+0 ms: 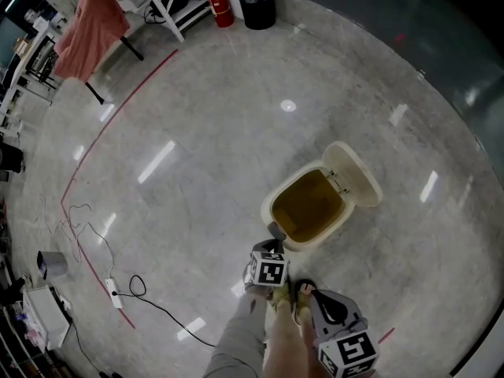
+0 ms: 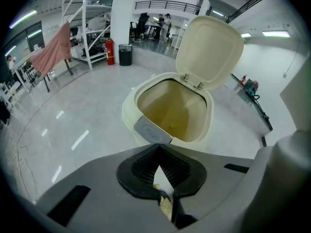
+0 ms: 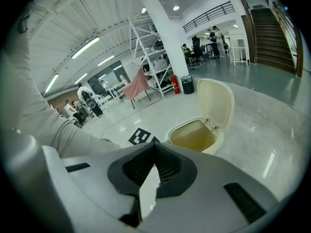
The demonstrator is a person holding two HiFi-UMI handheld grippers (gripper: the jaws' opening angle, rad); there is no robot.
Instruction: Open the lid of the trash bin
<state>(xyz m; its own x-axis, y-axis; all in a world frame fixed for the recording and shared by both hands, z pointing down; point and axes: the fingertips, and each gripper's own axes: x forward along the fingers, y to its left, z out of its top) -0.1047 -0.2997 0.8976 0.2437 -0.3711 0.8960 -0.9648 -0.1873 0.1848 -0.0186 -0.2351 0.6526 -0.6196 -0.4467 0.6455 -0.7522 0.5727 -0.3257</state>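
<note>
A cream trash bin stands on the grey floor with its lid tipped up and back, so the empty yellowish inside shows. In the left gripper view the bin is just ahead, its lid is upright and its grey push button faces me. My left gripper is shut and empty, with its tip close in front of that button. My right gripper is held further back, shut with nothing in it. It looks at the bin from about a metre off.
A red fire extinguisher and a black waste basket stand at the far wall. A pink cloth hangs on a rack at the far left. A red floor line, black cables and a white box lie to the left.
</note>
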